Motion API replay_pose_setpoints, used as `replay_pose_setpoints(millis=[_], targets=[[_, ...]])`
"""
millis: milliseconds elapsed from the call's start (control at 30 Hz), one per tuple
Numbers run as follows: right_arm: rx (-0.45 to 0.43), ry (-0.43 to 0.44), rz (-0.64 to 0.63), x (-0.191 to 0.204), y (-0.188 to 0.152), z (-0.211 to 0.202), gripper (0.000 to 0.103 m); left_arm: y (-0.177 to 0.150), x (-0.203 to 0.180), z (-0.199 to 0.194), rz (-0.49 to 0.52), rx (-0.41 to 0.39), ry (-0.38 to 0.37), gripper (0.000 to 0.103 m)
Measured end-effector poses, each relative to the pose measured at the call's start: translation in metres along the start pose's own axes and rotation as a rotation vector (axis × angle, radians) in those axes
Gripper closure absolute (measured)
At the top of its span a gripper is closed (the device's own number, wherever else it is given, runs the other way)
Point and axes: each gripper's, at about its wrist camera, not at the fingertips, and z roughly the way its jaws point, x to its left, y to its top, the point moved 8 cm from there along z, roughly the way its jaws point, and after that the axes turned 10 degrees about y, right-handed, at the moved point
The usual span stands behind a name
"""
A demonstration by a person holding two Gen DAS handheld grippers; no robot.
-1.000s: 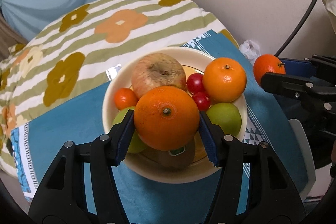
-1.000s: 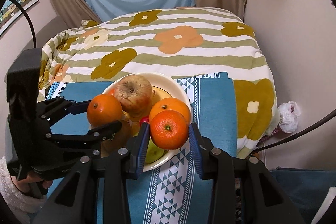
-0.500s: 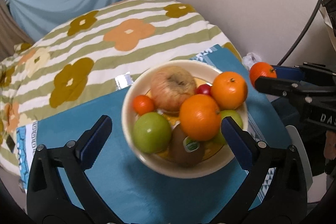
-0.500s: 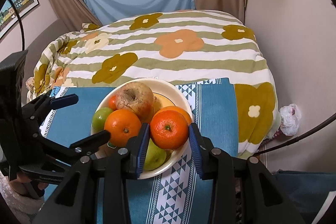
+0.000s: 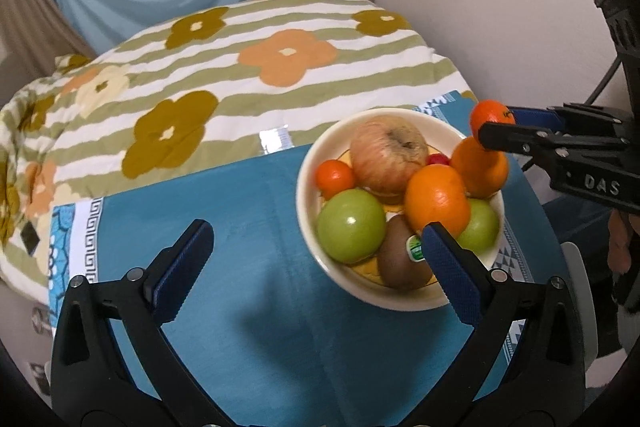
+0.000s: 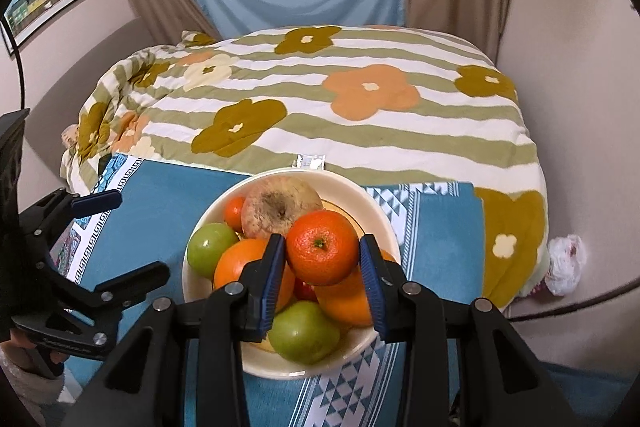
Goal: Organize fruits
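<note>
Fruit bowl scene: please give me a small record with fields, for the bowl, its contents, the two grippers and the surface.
bowl: cream bowl on a blue cloth
contents: brownish apple, two green apples, two oranges, kiwi with sticker, small tomato, something small and red
left gripper: open, empty, beside the bowl
right gripper: shut on a mandarin, above the bowl
surface: flowered striped blanket under the cloth
</note>
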Motion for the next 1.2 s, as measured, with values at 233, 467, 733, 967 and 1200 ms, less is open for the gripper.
replay_pose_setpoints(millis=[233,467,733,967,1200], targets=[[0.020,0.039,-0.041,-0.019,0.017,0.023,0.068,-0.009,0.017,0.004,-0.063,0.024,0.047,0.000],[0.030,0.079,-0.048,-0.028,0.017,0.038,0.068,-0.019,0.022,0.011,-0.121,0.050,0.086,0.000],[0.005,0.105,-0.075,-0.028,0.017,0.026,0.008,-0.024,0.028,0.003,-0.177,0.055,0.117,0.000],[-0.013,0.088,-0.062,-0.010,0.013,0.005,0.008,-0.026,0.041,-0.021,-0.191,0.028,0.124,0.000],[-0.061,0.046,-0.044,0.027,0.014,-0.039,0.008,-0.019,0.065,-0.069,-0.184,-0.043,0.128,0.000]])
